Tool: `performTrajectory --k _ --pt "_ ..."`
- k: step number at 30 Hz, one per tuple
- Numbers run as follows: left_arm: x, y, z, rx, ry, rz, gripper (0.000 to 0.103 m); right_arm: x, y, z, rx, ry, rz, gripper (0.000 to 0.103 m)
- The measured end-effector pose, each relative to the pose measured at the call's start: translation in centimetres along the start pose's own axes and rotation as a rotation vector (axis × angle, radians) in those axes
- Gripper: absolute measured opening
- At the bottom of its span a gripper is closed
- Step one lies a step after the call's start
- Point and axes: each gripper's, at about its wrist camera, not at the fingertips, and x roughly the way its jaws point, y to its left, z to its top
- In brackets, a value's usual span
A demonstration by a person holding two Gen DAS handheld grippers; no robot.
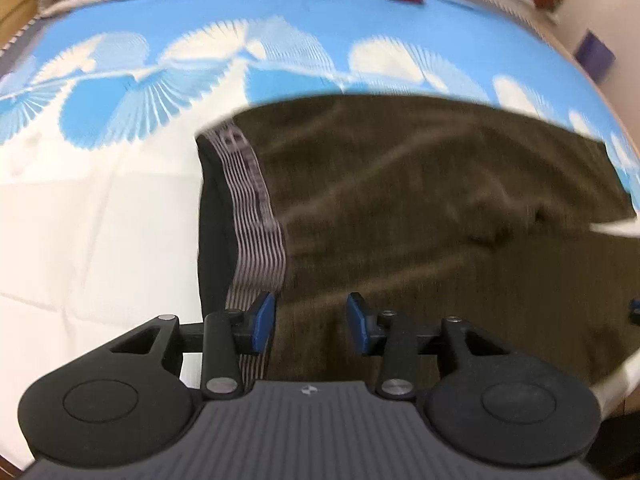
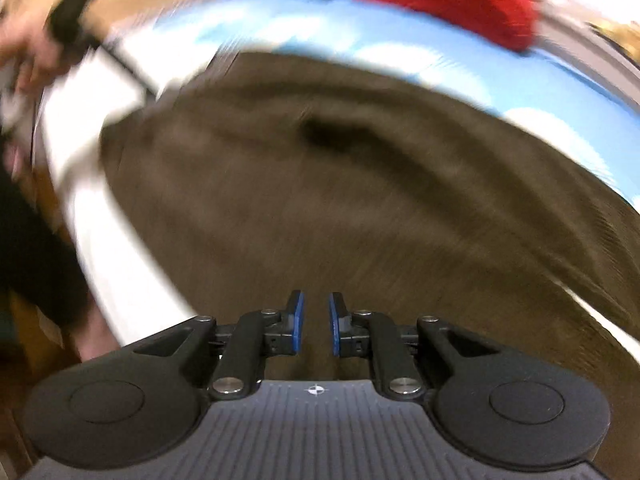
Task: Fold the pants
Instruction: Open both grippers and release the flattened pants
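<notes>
Item: olive pants (image 1: 400,200), flat on my blue-white bedsheet (image 1: 280,20), apparently folded once; further folds remain. Left gripper (image 1: 310,322) moderately parted, empty. Right gripper (image 2: 316,322) narrowly parted, empty.

The left gripper (image 1: 311,322), black-framed with blue pads, is seen angled steeply downward, its jaws parted with nothing pressed between them. The right gripper (image 2: 316,326), of the same build, is tilted down with only a narrow gap left between its pads (image 2: 297,322). A blurred bare hand (image 2: 30,54) is glimpsed at the upper left of the right wrist view.
</notes>
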Motion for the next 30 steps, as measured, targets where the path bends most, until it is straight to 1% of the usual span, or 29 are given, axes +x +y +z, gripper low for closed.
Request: performTrajectory --k 2,4,5,6,7,9,11,12,14,15,18,19,20,21,23,24,25,26,27,28,29,30 --pt "-0.4 -0.2 0.5 -0.016 -0.057 0.029 0.045 -0.5 -1.6 1.4 0.105 -0.066 -0.042 0.015" --pt "-0.3 -0.2 1.8 -0.041 -0.114 0.021 0.045 -1.2 -3.3 2.6 0.220 -0.134 -0.072 0.015" --pt "-0.8 -0.4 2.2 -0.053 -0.145 0.006 0.048 -1.5 -4.0 3.1 0.268 -0.166 -0.089 0.018" --pt "-1.1 -0.7 2.3 -0.055 -0.167 -0.003 0.054 -1.9 -4.7 3.5 0.308 -0.200 -0.115 0.021" --pt "-1.3 -1.1 2.5 -0.051 -0.193 -0.009 0.055 -2.4 -5.1 3.8 0.332 -0.236 -0.161 0.023" --pt "-1.8 -2.4 2.7 -0.026 -0.244 0.003 0.059 -3.4 -5.6 4.1 0.365 -0.303 -0.246 0.028" --pt "-2.2 -2.9 3.3 -0.011 -0.273 0.017 0.060 -4.1 -6.2 4.5 0.412 -0.348 -0.277 0.040" --pt "-2.3 -3.1 3.4 -0.012 -0.284 0.017 0.060 -4.4 -6.6 4.8 0.436 -0.373 -0.294 0.042" --pt "-2.8 -3.7 3.7 -0.015 -0.305 0.015 0.060 -5.4 -7.3 5.6 0.442 -0.413 -0.319 0.043" --pt "-2.9 -4.1 3.9 -0.017 -0.314 0.025 0.061 -6.2 -7.8 6.0 0.446 -0.447 -0.336 0.044" --pt "-2.9 -4.8 4.6 -0.018 -0.332 0.028 0.061 -8.4 -9.0 7.6 0.438 -0.506 -0.368 0.054" --pt "-2.9 -4.8 4.5 -0.011 -0.331 0.029 0.061 -8.7 -9.4 7.9 0.438 -0.524 -0.386 0.059" --pt "-2.8 -5.1 4.6 -0.001 -0.326 0.033 0.061 -8.9 -10.0 7.8 0.441 -0.533 -0.406 0.064" --pt "-2.8 -5.3 4.5 0.004 -0.324 0.036 0.061 -9.1 -10.3 7.5 0.440 -0.530 -0.423 0.065" --pt "-2.8 -5.5 4.6 0.001 -0.324 0.026 0.061 -7.7 -11.0 6.3 0.429 -0.504 -0.463 0.065" --pt "-2.8 -5.6 4.8 -0.005 -0.325 0.022 0.060 -6.7 -11.4 5.6 0.435 -0.472 -0.482 0.065" --pt "-2.7 -5.6 5.0 -0.013 -0.321 0.025 0.060 -5.7 -12.1 5.4 0.470 -0.398 -0.475 0.064" --pt "-2.5 -5.7 5.2 -0.016 -0.315 0.033 0.050 -5.0 -12.7 5.3 0.512 -0.356 -0.442 0.062" --pt "-2.4 -5.8 5.5 -0.022 -0.308 0.037 0.029 -4.9 -13.4 5.1 0.558 -0.364 -0.396 0.060" --pt "-2.3 -5.7 5.8 -0.034 -0.301 0.029 0.021 -5.1 -13.8 5.2 0.584 -0.387 -0.377 0.059" --pt "-2.3 -5.7 6.1 -0.052 -0.298 0.020 0.009 -5.2 -14.2 5.2 0.597 -0.409 -0.372 0.059" --pt "-2.2 -5.7 6.5 -0.064 -0.292 0.004 0.003 -5.2 -14.4 5.3 0.596 -0.414 -0.375 0.059"
